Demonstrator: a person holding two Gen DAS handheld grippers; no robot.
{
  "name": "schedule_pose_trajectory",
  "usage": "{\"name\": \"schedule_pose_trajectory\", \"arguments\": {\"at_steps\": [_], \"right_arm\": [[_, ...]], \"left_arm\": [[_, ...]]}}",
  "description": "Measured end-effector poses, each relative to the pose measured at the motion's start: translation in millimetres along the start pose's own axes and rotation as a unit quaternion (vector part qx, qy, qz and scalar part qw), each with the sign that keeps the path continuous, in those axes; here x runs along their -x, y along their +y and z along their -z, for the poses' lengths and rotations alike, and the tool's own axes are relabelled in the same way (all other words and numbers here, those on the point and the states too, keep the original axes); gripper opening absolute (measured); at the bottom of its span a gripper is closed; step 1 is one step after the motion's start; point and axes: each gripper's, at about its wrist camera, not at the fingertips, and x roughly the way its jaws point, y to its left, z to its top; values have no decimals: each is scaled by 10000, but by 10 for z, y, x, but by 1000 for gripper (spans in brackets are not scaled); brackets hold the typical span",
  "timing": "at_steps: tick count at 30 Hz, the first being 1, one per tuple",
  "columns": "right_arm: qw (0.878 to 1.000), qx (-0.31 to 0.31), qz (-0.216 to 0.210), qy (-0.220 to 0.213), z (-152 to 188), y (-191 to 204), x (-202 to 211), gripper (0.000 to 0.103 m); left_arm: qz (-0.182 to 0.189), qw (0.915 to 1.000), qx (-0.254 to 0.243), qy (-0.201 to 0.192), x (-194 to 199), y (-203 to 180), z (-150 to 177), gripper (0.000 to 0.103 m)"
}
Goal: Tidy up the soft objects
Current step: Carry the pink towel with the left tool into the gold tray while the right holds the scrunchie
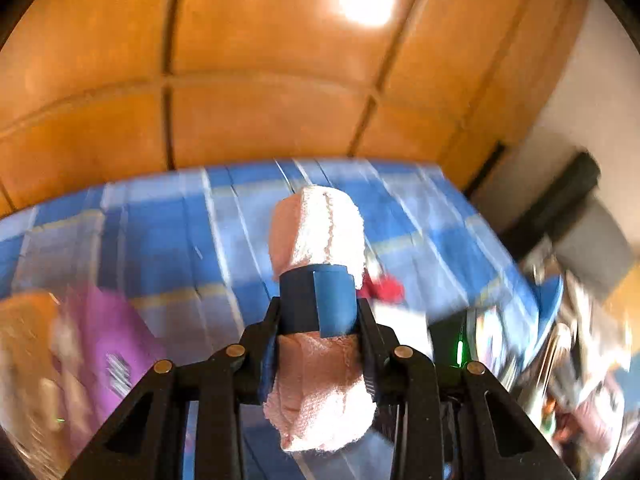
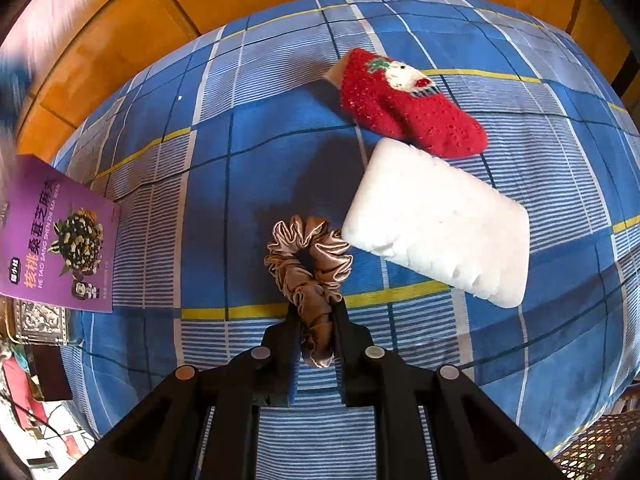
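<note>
Left gripper [image 1: 318,320] jaws clamp a rolled pink towel [image 1: 318,236] (blue-banded) above the checked worktop [image 2: 280,152]; right gripper [image 2: 316,312] jaws pinch a satin scrunchie [image 2: 308,260] beside 1 white sponge [image 2: 440,220].

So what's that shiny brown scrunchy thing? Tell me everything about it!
It's a scrunchie, a ruffled ring of glossy tan-brown fabric that looks like satin. The right gripper pinches its near side, squeezing those folds flat, while the far loop stays open in front of the blue checked cloth. A white foam block's corner sits right beside it.
</note>
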Motion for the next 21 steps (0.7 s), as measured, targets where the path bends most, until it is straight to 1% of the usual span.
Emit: {"name": "schedule_pose_trajectory", "arguments": {"at_steps": [2,5,6,8,9,10,13,14,17,21], "right_arm": [[10000,51,34,2,35,48,64,14],[9997,171,152,14,41,108,60,15],[9996,196,184,3,45,127,52,15],[9992,270,282,-17,57,168,48,15],[9991,293,313,-19,60,185,49,15],[9988,325,355,-24,64,204,49,15],[9984,378,426,-54,78,246,53,15],[9982,394,449,-62,84,261,49,15],[9974,460,544,-101,124,341,35,15],[9953,597,733,-190,185,440,-26,15]], "left_arm": [[-184,9995,93,-242,155,150,-156,34],[-571,9956,369,-642,467,542,-314,34],[-761,9925,535,-789,620,749,-330,34],[-1026,9868,750,-1002,861,1037,-287,34],[-1208,9814,949,-1148,1035,1262,-246,34],[-1300,9781,1077,-1218,1136,1393,-212,34],[-1719,9617,1567,-1448,1518,1909,18,34],[-1789,9590,1636,-1468,1587,1994,88,34],[-2043,9495,1866,-1479,1800,2272,429,34],[-2160,9412,2171,-1425,1989,2473,955,34]]}}
